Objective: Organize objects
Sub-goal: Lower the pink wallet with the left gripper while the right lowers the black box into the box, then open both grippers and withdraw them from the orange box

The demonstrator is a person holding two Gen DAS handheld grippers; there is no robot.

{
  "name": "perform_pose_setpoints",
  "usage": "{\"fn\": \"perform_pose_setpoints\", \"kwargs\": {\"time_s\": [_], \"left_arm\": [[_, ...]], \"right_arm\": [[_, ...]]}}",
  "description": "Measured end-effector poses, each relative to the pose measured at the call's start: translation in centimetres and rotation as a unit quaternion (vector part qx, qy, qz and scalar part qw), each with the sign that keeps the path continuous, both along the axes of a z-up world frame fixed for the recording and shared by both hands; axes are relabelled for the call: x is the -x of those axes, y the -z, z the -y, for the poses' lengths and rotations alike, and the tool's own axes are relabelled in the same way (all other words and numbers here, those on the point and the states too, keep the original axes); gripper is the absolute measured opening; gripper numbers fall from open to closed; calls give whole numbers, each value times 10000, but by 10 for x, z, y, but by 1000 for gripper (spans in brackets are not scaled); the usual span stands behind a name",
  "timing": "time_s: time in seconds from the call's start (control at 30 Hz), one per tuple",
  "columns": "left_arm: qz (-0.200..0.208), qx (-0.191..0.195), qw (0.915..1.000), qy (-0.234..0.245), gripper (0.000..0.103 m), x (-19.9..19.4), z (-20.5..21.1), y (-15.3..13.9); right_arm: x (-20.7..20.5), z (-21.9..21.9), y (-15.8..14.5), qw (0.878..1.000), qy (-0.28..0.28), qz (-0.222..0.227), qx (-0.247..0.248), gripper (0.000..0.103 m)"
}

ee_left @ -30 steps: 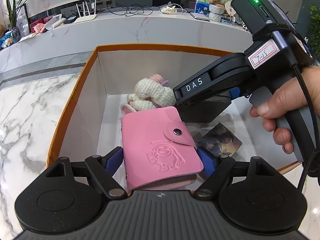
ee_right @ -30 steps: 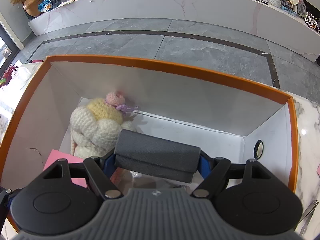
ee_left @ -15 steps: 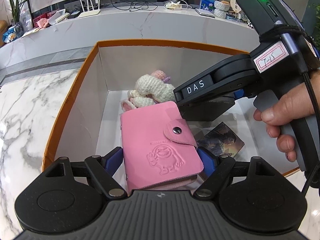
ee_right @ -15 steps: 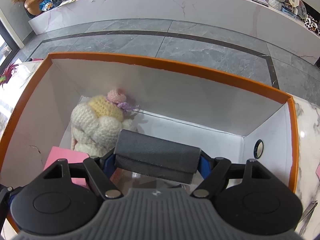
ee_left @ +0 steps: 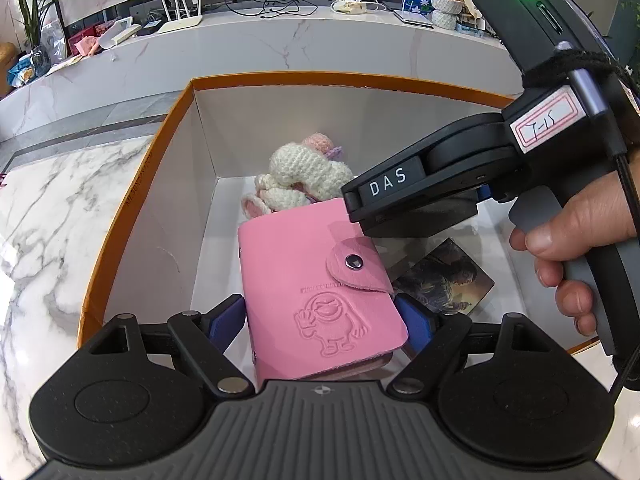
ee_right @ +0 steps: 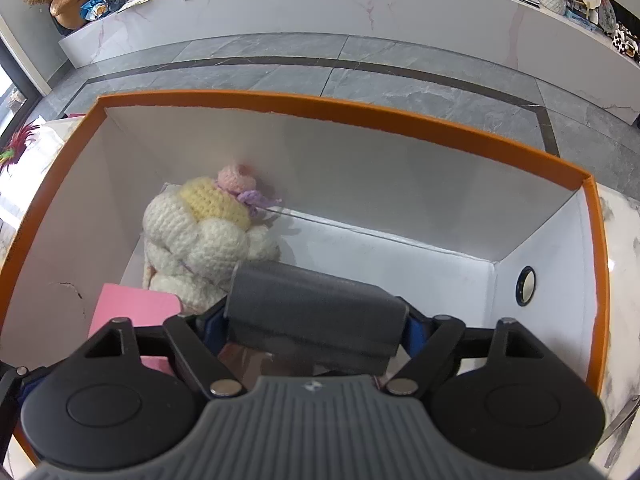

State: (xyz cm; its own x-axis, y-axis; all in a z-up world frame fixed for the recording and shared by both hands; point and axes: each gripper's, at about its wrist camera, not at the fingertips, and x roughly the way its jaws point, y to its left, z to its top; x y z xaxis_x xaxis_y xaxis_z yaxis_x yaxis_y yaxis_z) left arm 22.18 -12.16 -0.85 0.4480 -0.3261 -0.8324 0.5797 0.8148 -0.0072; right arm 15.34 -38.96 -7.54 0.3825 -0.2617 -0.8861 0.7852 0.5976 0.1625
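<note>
- Left gripper (ee_left: pixel 322 312) pinches the pink card wallet (ee_left: pixel 316 280) by its lower edges, held over the near-left part of the orange-rimmed box (ee_left: pixel 160 148).
- Right gripper (ee_right: pixel 316 330) pinches a dark grey pouch (ee_right: pixel 316 308) across its width, also inside the box opening, at about 3 o'clock from the wallet in the left view.
- Already in the box: crochet plush (ee_right: pixel 200 240) in the far-left corner at 11 o'clock, photo card (ee_left: pixel 444 276) flat on the floor at 4 o'clock from the wallet.
- Step in hand, my read: lower both items and set them down inside.
- Do it well: drop the wallet straight down onto bare floor near the left wall, short of the plush; release only once its bottom edge touches, or it tips onto the card.
- Pouch: free floor lies at 1–3 o'clock in the right view; shift that way before releasing.
- The two grippers are close together; the right one overhangs the wallet's top corner. Stagger the descents, one tool at a time.
- Withdraw vertically to clear the box walls.
</note>
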Motion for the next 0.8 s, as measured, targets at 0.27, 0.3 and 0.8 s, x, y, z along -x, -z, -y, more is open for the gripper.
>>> {"fn": "perform_pose_setpoints", "kwargs": {"time_s": [0.27, 0.3, 0.8], "left_arm": [[-73, 119, 9999, 7, 95, 0, -4, -5], [-74, 130, 9999, 9, 95, 0, -4, -6], [130, 541, 9985, 14, 95, 4, -24, -37]], "right_arm": [[0, -5, -5, 9999, -74, -56, 114, 92], [0, -6, -6, 9999, -74, -59, 123, 92], [26, -27, -39, 9993, 24, 186, 334, 93]]}}
